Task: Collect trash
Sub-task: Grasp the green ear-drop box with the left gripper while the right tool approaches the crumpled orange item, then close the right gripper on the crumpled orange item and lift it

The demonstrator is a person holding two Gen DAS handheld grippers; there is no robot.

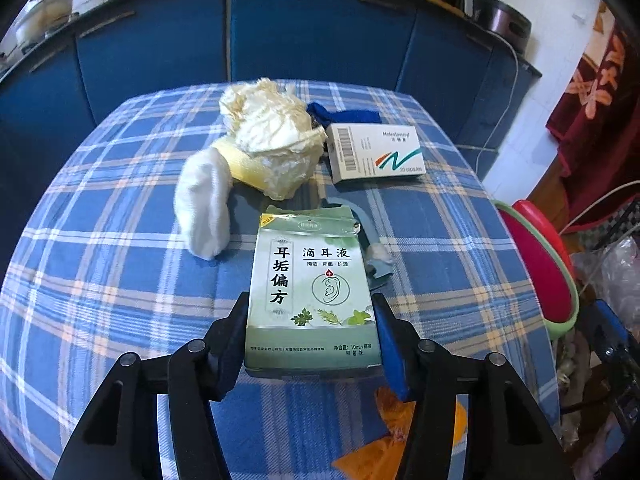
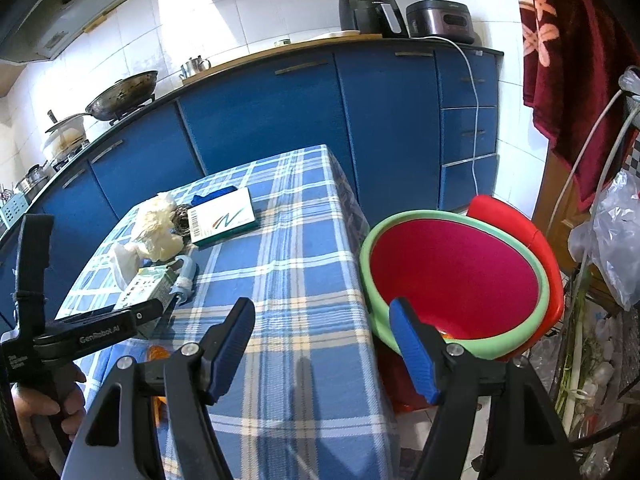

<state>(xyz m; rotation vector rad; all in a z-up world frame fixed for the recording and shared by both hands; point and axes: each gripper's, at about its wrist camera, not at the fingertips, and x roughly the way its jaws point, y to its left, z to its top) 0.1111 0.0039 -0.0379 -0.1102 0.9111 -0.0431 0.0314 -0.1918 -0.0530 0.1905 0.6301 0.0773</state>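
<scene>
My left gripper (image 1: 310, 312) is shut on a green ear-drop box (image 1: 312, 292), with a pad pressed to each long side, low over the blue plaid table (image 1: 100, 280). The right wrist view shows the same box (image 2: 146, 286) in that gripper (image 2: 160, 308), with a hand on its handle. Beyond the box lie a crumpled cream paper wad (image 1: 272, 120), a white tissue (image 1: 204, 208) and a white capsule box (image 1: 376, 152). My right gripper (image 2: 322, 320) stands open and holds nothing, over the table's right edge, beside a red basin (image 2: 452, 276) with a green rim.
An orange wrapper (image 1: 400, 432) lies under my left gripper. A grey-blue curved piece with a cotton ball (image 1: 378, 254) sits right of the green box, and a blue scrap (image 1: 344, 114) lies behind the capsule box. Blue cabinets (image 2: 260, 120) stand beyond the table, and plastic bags (image 2: 612, 240) hang at the right.
</scene>
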